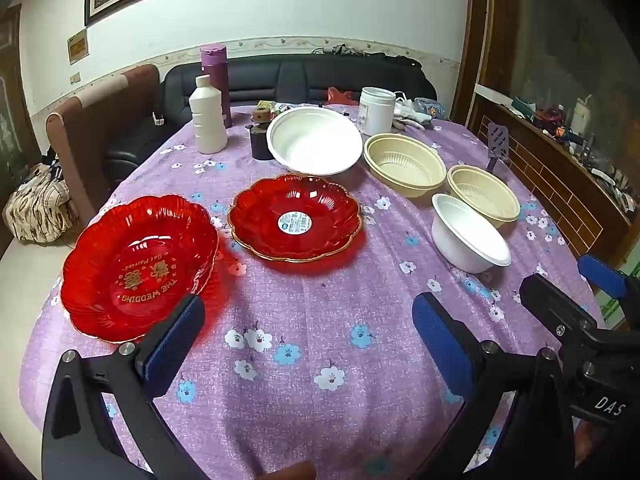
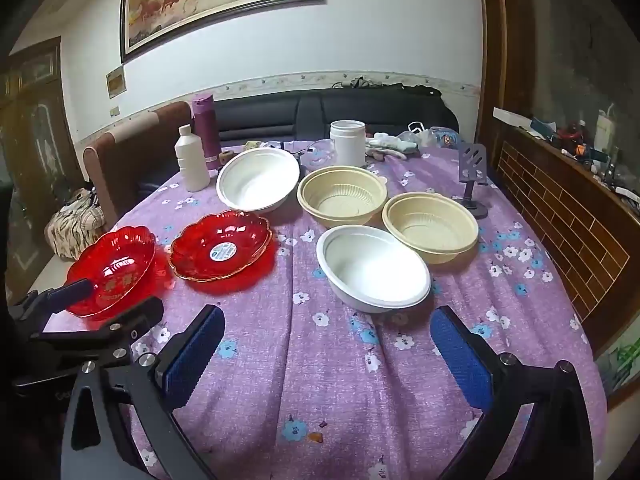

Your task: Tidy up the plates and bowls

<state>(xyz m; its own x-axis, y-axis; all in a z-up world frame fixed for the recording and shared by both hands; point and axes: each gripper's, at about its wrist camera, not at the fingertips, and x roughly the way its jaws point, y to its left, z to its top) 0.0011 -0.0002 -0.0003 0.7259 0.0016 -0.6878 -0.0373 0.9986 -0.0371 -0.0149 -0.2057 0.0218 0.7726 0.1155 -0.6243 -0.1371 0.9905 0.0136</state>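
Two red plates lie on the purple cloth: a wedding-lettered plate point(image 1: 138, 266) point(image 2: 112, 270) at the left and a gold-rimmed plate point(image 1: 295, 218) point(image 2: 222, 246) with a round sticker beside it. Further right stand a large white bowl point(image 1: 314, 140) point(image 2: 258, 184), two beige bowls point(image 1: 404, 164) point(image 1: 482, 196) point(image 2: 342, 196) point(image 2: 430, 226) and a small white bowl point(image 1: 470, 238) point(image 2: 374, 268). My left gripper point(image 1: 308, 336) is open above the cloth, its left pad near the lettered plate's rim. My right gripper point(image 2: 328, 352) is open just short of the small white bowl, holding nothing.
At the table's far side stand a white bottle point(image 1: 207, 116), a purple flask point(image 1: 216, 80), a white jar point(image 1: 376, 110) and a small dark cup point(image 1: 262, 140). A phone stand point(image 2: 472, 176) sits at the right. A brown chair point(image 1: 100, 120) and a dark sofa point(image 1: 300, 76) lie beyond.
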